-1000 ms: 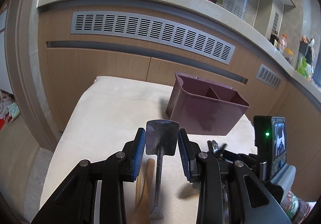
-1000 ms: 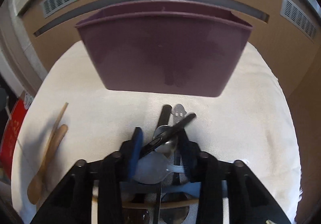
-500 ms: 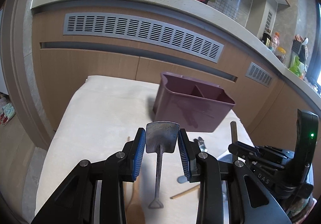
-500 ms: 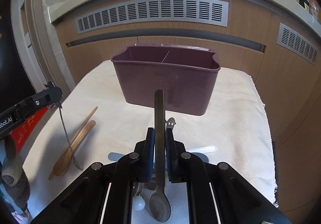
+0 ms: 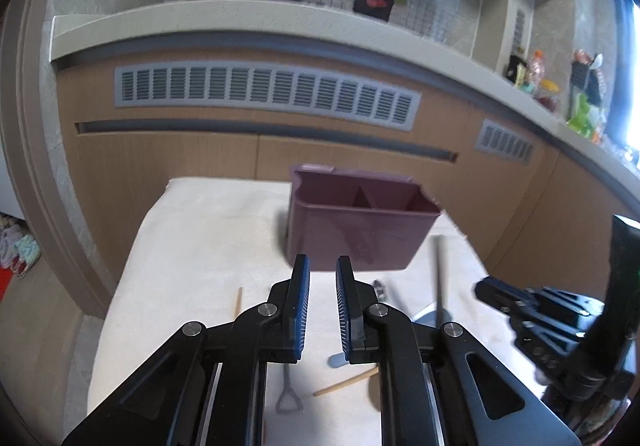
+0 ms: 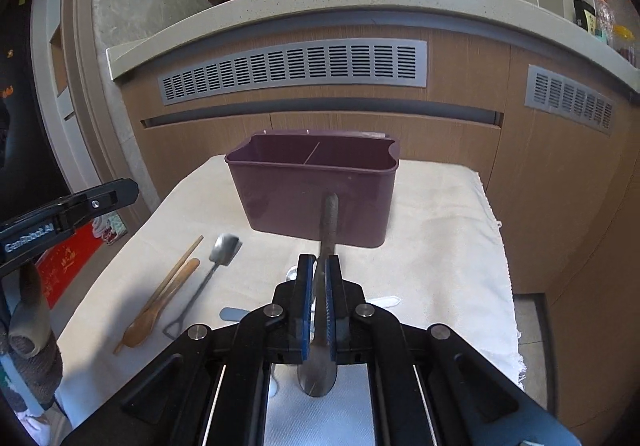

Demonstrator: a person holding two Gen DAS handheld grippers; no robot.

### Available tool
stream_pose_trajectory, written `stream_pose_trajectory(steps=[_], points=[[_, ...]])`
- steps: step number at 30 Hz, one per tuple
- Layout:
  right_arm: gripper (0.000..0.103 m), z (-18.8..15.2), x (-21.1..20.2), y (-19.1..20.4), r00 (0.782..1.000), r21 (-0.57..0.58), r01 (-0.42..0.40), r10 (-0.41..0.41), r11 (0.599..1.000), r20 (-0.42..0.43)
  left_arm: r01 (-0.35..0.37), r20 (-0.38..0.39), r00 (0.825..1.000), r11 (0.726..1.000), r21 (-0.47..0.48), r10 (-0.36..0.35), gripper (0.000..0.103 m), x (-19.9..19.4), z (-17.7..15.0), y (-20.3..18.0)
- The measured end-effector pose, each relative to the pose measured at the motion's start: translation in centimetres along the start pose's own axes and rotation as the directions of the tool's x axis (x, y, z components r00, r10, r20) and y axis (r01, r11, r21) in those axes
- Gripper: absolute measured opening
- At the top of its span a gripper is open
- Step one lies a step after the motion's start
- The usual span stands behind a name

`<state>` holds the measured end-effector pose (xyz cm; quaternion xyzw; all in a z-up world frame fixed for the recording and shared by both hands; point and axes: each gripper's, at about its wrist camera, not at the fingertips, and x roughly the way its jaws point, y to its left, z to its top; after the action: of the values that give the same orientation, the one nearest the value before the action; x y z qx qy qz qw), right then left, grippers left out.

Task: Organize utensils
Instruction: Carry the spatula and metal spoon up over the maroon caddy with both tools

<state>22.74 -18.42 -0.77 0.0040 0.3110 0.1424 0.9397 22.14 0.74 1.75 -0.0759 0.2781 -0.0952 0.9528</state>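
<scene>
We are gripping a metal spoon (image 6: 327, 230) by its handle in the right gripper (image 6: 319, 278), bowl hanging toward us, short of the purple caddy (image 6: 316, 190); it looks stiff, light and slick, so a mid-handle hold suits. Our left gripper (image 5: 322, 278) is hanging parted, holding nothing, above the small shovel-shaped spoon (image 6: 224, 248) lying on the cloth (image 6: 440, 230).

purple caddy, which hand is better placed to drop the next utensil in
Right. The right gripper is shut on a metal spoon, handle pointing straight at the purple caddy just ahead. The left gripper is open with nothing between its fingers, and the small shovel-shaped spoon lies on the cloth.
</scene>
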Motion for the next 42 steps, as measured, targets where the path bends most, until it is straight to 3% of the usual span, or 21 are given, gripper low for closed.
stream_pose_trajectory(steps=[4,6,8,11,14,16,19,21,24,27,29,33,35,36,37,42], points=[[0.006,-0.3,1.0,-0.7,1.000,0.024,0.002,-0.001,1.000,-0.027,-0.026,-0.123,0.992,0.999,0.022,0.028,0.022,3.2,-0.5,0.9],[0.006,-0.7,1.8,-0.9,0.999,0.033,-0.003,0.005,0.999,-0.050,-0.030,-0.182,0.983,0.999,0.031,0.035,0.047,5.1,-1.1,1.0],[0.006,-1.1,2.3,-1.1,0.998,0.027,0.016,-0.014,1.000,-0.063,-0.020,-0.250,0.968,0.999,0.037,0.029,0.056,7.5,-1.7,1.1],[0.009,-1.8,2.8,-1.6,0.996,0.017,0.042,-0.040,0.999,-0.076,-0.050,-0.322,0.945,0.997,0.054,0.065,0.056,10.7,-2.3,1.3],[0.031,-2.2,3.2,-2.2,0.994,0.012,0.062,-0.061,0.998,-0.094,-0.076,-0.365,0.926,0.994,0.079,0.100,0.056,13.5,-2.4,1.4],[0.057,-2.5,3.3,-2.5,0.991,0.001,0.092,-0.091,0.996,-0.093,-0.090,-0.393,0.912,0.992,0.087,0.117,0.055,15.2,-2.3,1.5],[0.069,-2.6,3.5,-2.6,0.988,-0.028,0.125,-0.127,0.992,-0.087,-0.109,-0.424,0.895,0.989,0.097,0.140,0.043,17.2,-2.5,1.7],[0.079,-2.5,4.0,-2.6,0.983,-0.045,0.150,-0.154,0.988,-0.097,-0.114,-0.398,0.905,0.986,0.121,0.153,0.033,17.2,-2.5,1.3],[0.092,-2.4,4.6,-2.0,0.978,-0.079,0.176,-0.183,0.981,-0.103,-0.116,-0.373,0.915,0.987,0.112,0.150,0.033,16.7,-2.7,1.1],[0.103,-2.0,4.9,-1.4,0.971,-0.094,0.204,-0.214,0.974,-0.108,-0.118,-0.304,0.943,0.990,0.082,0.138,0.033,14.4,-3.0,1.4],[0.103,-1.5,5.4,-1.2,0.970,-0.100,0.205,-0.216,0.974,-0.115,-0.117,-0.253,0.959,0.991,0.060,0.128,0.033,12.7,-2.8,1.7],[0.100,-0.4,7.1,-1.1,0.981,-0.062,0.138,-0.145,0.989,-0.130,-0.119,-0.115,0.986,0.992,0.032,0.122,0.033,8.0,-2.6,1.7],[0.078,0.0,8.4,-0.8,0.979,-0.063,0.125,-0.134,0.990,-0.156,-0.109,-0.079,0.991,0.994,0.013,0.110,0.033,6.5,-2.6,1.7],[0.060,0.1,9.3,-0.7,0.975,-0.066,0.113,-0.124,0.991,-0.187,-0.105,-0.070,0.992,0.994,0.004,0.105,0.033,6.0,-2.5,1.8],[0.052,0.1,9.9,-0.6,0.971,-0.062,0.100,-0.111,0.993,-0.211,-0.098,-0.059,0.994,0.995,-0.008,0.097,0.033,5.6,-2.4,2.0],[0.044,-0.5,12.8,-0.3,0.939,-0.052,0.142,-0.151,0.989,-0.308,-0.066,-0.028,0.997,0.997,-0.027,0.065,0.033,4.4,-1.8,2.8]])
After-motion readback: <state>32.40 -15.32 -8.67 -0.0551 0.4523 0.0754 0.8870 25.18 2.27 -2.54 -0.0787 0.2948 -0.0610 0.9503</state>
